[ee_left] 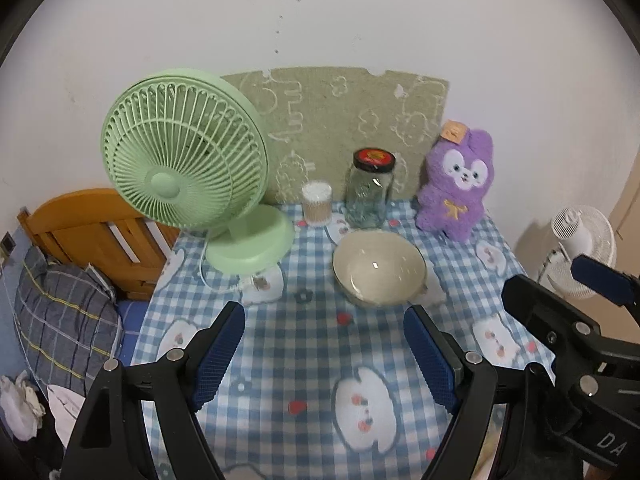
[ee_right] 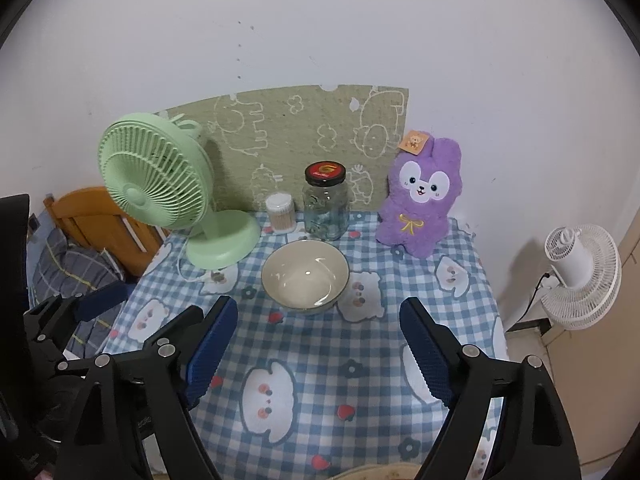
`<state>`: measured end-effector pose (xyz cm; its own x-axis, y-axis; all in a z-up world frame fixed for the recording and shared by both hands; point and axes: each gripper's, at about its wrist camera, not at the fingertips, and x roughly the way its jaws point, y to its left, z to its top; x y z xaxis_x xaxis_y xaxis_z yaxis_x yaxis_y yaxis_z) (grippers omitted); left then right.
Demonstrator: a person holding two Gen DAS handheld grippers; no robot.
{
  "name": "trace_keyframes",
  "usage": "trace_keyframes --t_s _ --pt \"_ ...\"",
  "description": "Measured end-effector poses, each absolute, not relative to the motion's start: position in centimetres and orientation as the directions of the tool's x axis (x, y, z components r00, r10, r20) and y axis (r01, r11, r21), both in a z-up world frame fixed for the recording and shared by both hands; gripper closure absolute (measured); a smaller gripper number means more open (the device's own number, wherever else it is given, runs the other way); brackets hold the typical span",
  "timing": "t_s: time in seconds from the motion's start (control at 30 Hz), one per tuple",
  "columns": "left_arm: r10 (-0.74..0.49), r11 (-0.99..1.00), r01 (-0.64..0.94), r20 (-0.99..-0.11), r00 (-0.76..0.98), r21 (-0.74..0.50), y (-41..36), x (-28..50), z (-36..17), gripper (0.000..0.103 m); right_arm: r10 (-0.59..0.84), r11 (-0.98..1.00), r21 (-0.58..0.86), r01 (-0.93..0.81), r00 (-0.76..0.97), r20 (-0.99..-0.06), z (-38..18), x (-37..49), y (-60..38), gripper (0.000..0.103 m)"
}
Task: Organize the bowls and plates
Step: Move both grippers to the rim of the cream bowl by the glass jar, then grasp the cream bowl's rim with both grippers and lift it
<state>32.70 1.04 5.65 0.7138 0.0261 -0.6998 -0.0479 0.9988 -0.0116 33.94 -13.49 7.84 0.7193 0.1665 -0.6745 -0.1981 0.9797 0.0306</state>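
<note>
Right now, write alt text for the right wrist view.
An empty cream bowl sits on a blue checked tablecloth, beyond the open right gripper. Behind it stand a green fan, glass jar and purple plush.

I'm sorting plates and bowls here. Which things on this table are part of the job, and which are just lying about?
Part of the job:
- cream bowl, upright and empty, mid-table
- left gripper and right gripper, both open, holding nothing

Just lying about:
- green fan
- glass jar
- cotton swab tub
- purple plush rabbit
- white fan, off the table
</note>
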Motion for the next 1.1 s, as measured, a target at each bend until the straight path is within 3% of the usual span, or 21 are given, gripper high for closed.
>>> trace_keyframes --t_s 0.6,1.1 --pt "0.053 0.996 -0.085 -0.729 0.682 -0.006 0.4 40.8 3.0 0.02 0.149 0.985 0.041 -0.169 0.694 -0.704 4.9 42.2 -13.9 0.016" --pt "0.043 0.998 -0.067 -0.789 0.613 0.003 1.0 45.5 -2.8 0.021 0.101 0.986 -0.008 -0.166 0.64 -0.761 -0.5 47.3 -12.4 0.016"
